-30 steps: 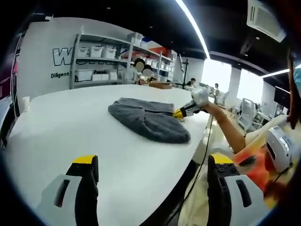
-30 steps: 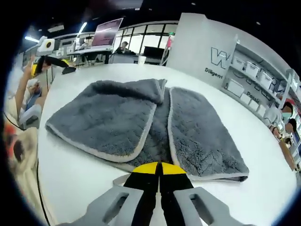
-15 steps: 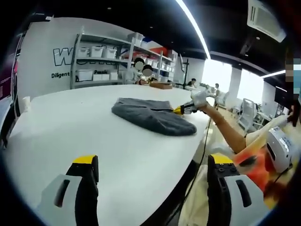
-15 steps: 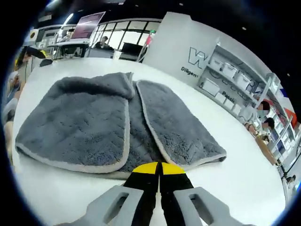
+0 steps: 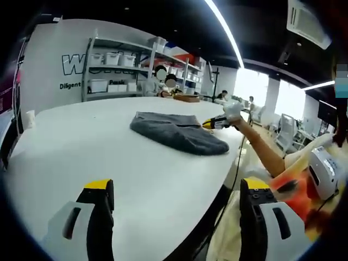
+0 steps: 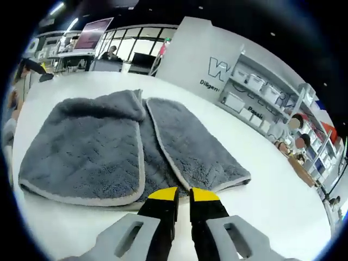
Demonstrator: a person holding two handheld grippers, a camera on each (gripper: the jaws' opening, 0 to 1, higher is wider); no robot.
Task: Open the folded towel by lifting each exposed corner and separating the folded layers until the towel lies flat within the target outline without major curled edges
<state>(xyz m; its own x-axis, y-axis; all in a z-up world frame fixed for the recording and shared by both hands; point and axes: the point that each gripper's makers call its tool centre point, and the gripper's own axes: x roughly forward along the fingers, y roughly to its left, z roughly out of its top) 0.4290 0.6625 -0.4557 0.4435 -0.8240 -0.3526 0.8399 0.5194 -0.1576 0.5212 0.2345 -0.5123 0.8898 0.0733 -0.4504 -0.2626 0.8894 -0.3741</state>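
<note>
Parted a little since half a second ago, the right gripper now shows a slim gap between its yellow-tipped jaws, just at the near hem of the fluffy grey towel with pale edging. Its two flaps are folded inward and meet along a seam running away from that gripper. The left gripper hovers wide open over the white round table, where the towel lies near the far edge.
</note>
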